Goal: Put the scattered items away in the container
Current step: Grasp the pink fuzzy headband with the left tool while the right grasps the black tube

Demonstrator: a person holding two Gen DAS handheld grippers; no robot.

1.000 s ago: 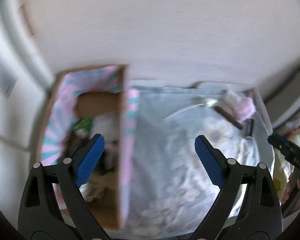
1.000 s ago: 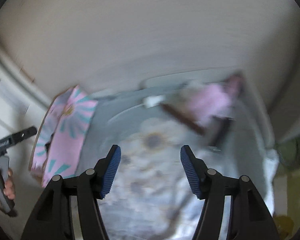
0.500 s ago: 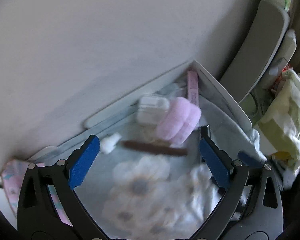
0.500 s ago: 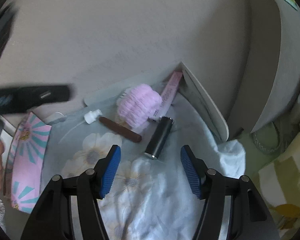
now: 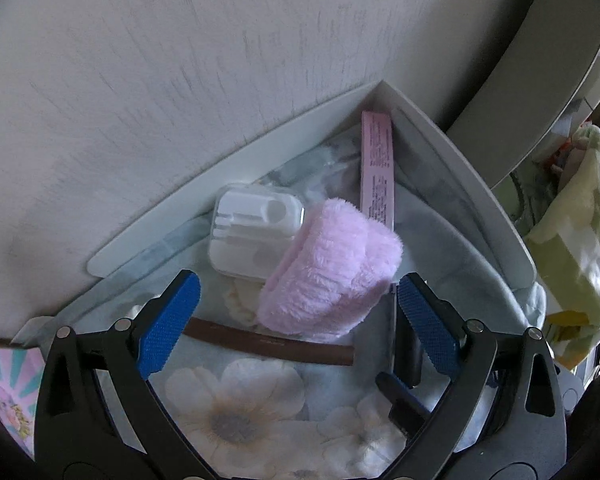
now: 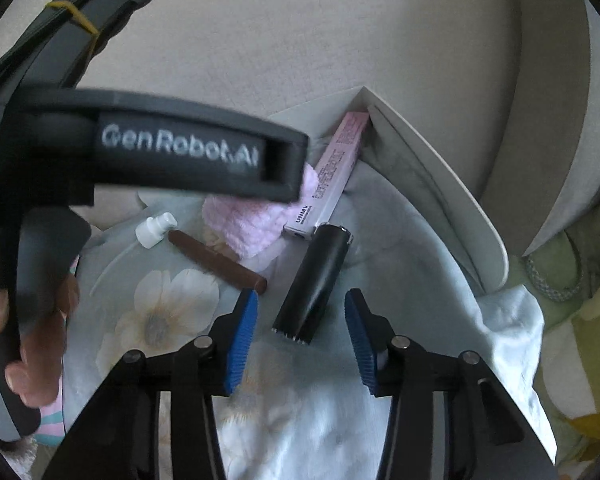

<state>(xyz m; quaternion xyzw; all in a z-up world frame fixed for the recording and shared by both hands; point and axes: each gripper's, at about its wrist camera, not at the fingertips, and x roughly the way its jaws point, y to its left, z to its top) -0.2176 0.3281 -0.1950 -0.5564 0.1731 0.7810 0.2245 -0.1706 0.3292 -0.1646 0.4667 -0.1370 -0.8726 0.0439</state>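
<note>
Pick step; left gripper (image 5: 298, 322) spread wide around the fluffy pink rolled cloth (image 5: 330, 270) near the floral sheet's (image 5: 236, 400) far corner; right gripper (image 6: 298, 338) wide, straddling the black cylindrical tube (image 6: 314, 284); both empty. Next: descend, close, carry to the container (out of view now). One second ago both viewed the pink patterned box; both have since swung to the clutter.

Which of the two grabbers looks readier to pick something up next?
Probably the right gripper: its open jaws already straddle the near end of the black cylinder. The left gripper is open too, facing the bulkier pink fluffy roll.
</note>
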